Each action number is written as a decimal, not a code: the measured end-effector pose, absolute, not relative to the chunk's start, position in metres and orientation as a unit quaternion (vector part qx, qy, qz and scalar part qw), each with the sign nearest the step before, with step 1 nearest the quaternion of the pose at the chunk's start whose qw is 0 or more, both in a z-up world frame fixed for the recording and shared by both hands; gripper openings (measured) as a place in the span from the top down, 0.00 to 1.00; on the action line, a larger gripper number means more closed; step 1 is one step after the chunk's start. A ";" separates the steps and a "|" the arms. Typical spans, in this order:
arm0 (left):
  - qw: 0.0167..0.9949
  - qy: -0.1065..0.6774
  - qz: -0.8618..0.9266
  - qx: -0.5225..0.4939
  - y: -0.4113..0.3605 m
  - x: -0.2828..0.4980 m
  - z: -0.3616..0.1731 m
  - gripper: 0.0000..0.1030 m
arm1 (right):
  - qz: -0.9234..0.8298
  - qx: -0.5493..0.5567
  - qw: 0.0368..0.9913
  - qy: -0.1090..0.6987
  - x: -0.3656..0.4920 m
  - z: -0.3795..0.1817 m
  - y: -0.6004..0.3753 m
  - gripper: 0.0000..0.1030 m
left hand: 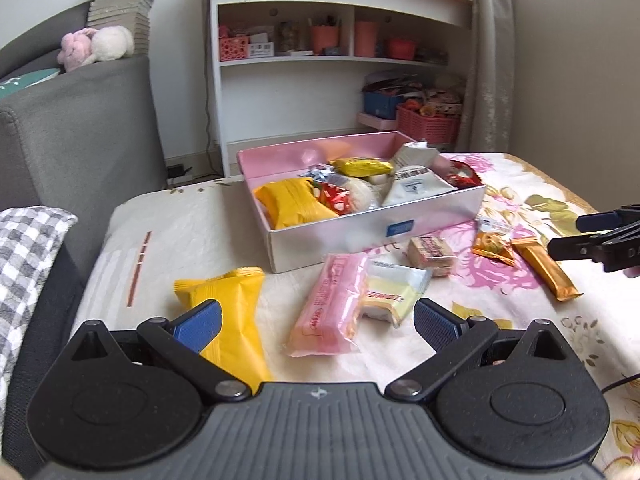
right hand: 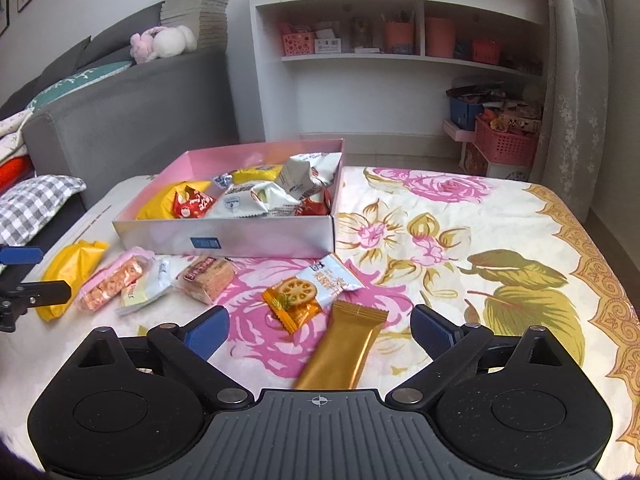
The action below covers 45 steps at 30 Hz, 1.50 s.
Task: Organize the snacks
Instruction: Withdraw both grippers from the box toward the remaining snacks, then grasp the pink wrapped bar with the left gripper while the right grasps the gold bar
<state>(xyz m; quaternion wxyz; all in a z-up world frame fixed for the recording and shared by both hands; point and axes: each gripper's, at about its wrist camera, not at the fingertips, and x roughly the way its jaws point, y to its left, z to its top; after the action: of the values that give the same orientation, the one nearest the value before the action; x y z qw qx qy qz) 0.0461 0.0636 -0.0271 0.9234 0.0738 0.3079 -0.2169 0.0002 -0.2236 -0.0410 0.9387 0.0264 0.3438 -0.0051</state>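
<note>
Left tool (left hand: 316, 322) is spread wide with nothing in it, hanging over the pink wafer pack (left hand: 330, 306), whose long axis runs away toward the box (left hand: 376, 226). Right tool (right hand: 320, 330), wide too, has the gold bar (right hand: 344, 350) lying lengthwise between its fingers, so it's nearer that one

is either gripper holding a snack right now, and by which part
Nothing is held. The left gripper and right gripper are both open above the loose snacks.
</note>
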 end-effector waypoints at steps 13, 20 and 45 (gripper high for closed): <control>0.908 0.345 -0.231 0.057 0.047 0.067 -0.042 0.34 | -0.004 0.010 0.926 0.377 -0.002 -0.066 -0.219 0.04; 0.905 0.375 -0.201 0.016 0.050 0.081 -0.048 0.48 | -0.001 0.003 0.923 0.386 -0.001 -0.072 -0.218 0.04; 0.899 0.399 -0.181 -0.010 0.045 0.082 -0.040 0.72 | -0.005 0.012 0.921 0.389 0.010 -0.071 -0.227 0.50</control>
<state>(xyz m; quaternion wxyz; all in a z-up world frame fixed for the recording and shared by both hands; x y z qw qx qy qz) 0.0816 0.0452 -0.0405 0.8987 -0.0095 0.3992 -0.1812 0.0097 -0.2275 -0.0713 0.9212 0.0121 0.3888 -0.0054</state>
